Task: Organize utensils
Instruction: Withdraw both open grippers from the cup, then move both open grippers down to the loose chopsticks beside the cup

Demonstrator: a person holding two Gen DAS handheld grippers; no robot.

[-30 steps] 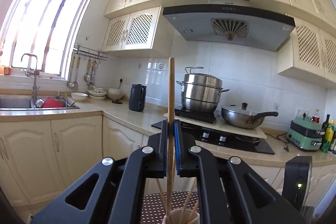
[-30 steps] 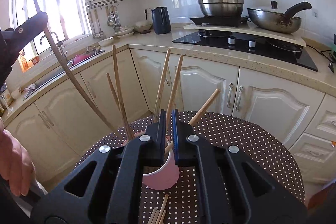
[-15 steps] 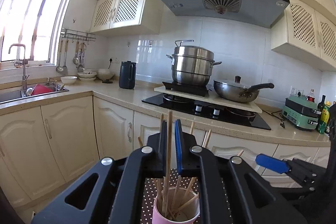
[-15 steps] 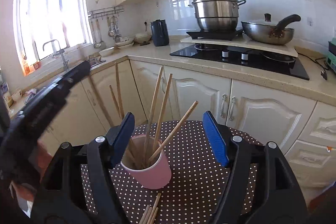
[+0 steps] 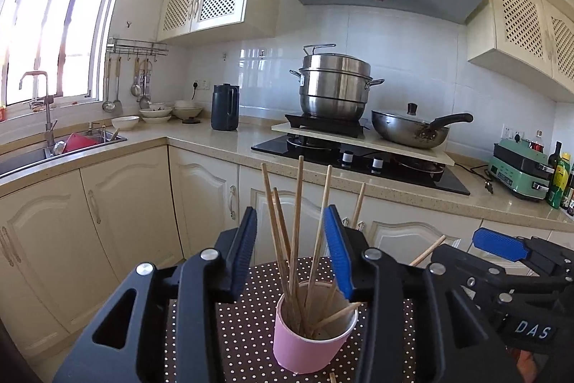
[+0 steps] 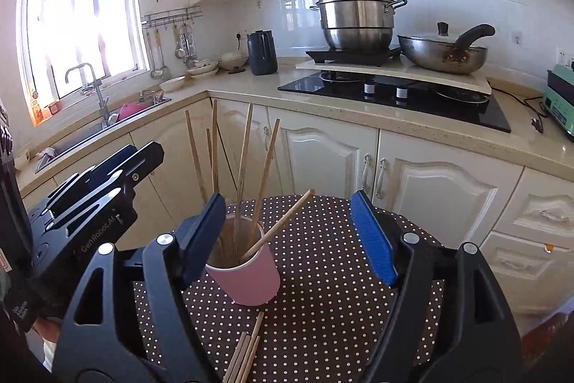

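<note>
Lying loose on the tabletop [image 6: 323, 275], remaining chopsticks [image 6: 245, 352] look light, stiff, slippery; pinch mid-shaft; left gripper [image 5: 292, 255] and right gripper [image 6: 292, 236] both released, empty; pink cup [image 6: 247, 270] tips easily.

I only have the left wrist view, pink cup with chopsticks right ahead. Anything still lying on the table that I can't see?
Observer: Yes. A bundle of loose chopsticks lies on the polka-dot table, on the near side of the pink cup.
Operator: Is the right claw holding any?
Observer: No. The right claw is wide open and holds nothing.
Operator: How is it placed against the cup?
Observer: Its left finger overlaps the cup's left rim in its own view; contact cannot be judged.
</note>
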